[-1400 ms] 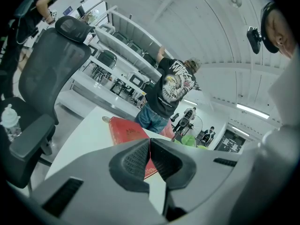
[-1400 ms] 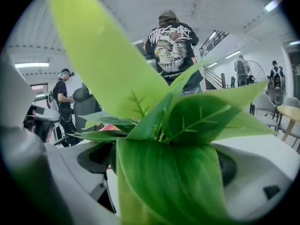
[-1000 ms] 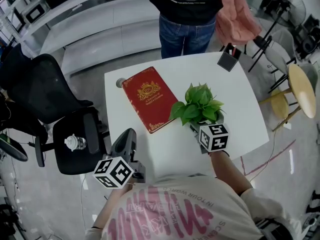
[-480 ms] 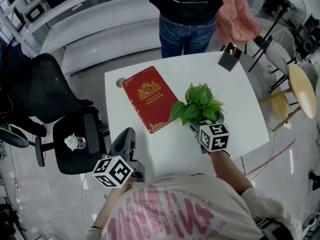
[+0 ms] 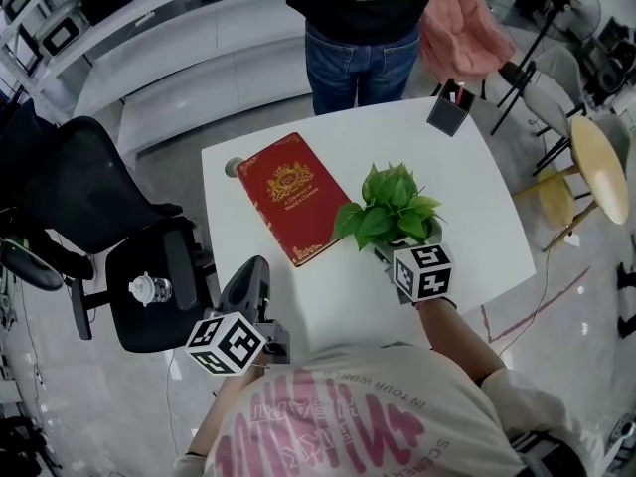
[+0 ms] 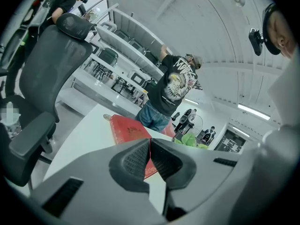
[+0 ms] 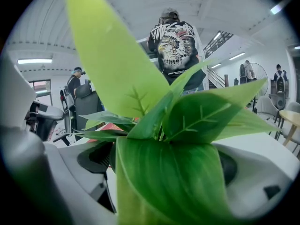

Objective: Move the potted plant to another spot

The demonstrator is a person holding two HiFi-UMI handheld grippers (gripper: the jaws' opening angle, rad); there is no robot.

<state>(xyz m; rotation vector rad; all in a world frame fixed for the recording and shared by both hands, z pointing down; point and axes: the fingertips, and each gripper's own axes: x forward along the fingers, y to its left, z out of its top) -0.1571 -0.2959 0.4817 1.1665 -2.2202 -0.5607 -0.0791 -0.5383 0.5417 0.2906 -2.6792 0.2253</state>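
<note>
The potted plant [image 5: 389, 205], a small bunch of broad green leaves, stands on the white table [image 5: 467, 182] to the right of a red book. My right gripper [image 5: 402, 249] reaches into it from the near side. In the right gripper view the leaves [image 7: 159, 125] fill the space between the two jaws of the right gripper [image 7: 164, 165], which hold the plant's base. The pot itself is hidden under the leaves. My left gripper [image 5: 253, 278] hangs off the table's near left corner, and the left gripper [image 6: 150, 146] has its pads pressed together on nothing.
A red hardcover book [image 5: 290, 197] lies left of the plant. A dark pen holder [image 5: 449, 113] stands at the far right corner. A person in jeans [image 5: 358, 63] stands behind the table. A black office chair [image 5: 149, 286] is at the left, a wooden stool [image 5: 601, 172] at the right.
The head view has shifted slightly. The plant, the book and both grippers keep their places relative to the table.
</note>
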